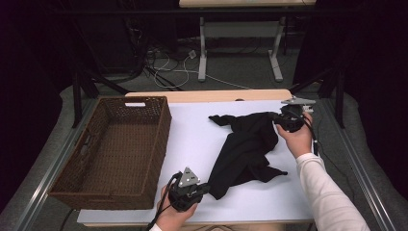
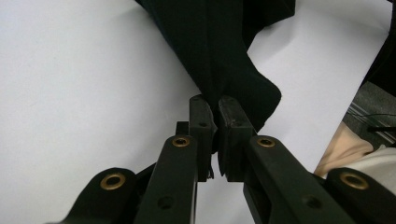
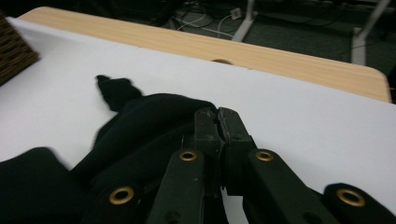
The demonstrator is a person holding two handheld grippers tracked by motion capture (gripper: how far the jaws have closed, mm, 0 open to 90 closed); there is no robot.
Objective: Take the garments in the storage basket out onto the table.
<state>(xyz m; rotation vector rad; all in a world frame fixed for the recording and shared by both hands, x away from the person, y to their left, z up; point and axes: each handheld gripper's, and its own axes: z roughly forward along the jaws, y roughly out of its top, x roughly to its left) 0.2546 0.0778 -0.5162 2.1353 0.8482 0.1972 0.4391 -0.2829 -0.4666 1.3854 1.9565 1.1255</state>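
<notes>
Black garment (image 1: pixel 248 147): lies crumpled on the white worktop (image 1: pixel 192 139), to the right of the wicker basket (image 1: pixel 113 149) and apart from it. One narrow end trails toward the worktop's far edge; a lower corner points toward my near side.

Left gripper (image 1: pixel 204 190): sits at the garment's near lower corner, between basket and garment. In the left gripper view my fingers (image 2: pixel 203 123) are closed together on a fold of the black cloth (image 2: pixel 224 60).

Right gripper (image 1: pixel 279 120): sits at the garment's far right edge, on the side away from the basket. In the right gripper view my fingers (image 3: pixel 205 126) are pressed together with the cloth's edge (image 3: pixel 154 116) pinched between them.

Step in hand: my judgement is that I hold two points of the garment, ready to lift or spread it.

Risk, thin bite: each grip appears to take little cloth; a pull apart could slip the fabric out.

Risk, wrong layers: the cloth is bunched, so I may hold a fold, not a true corner; it would then hang twisted.

Risk, drag: a low lift toward the basket could catch the trailing end on its rim.
</notes>
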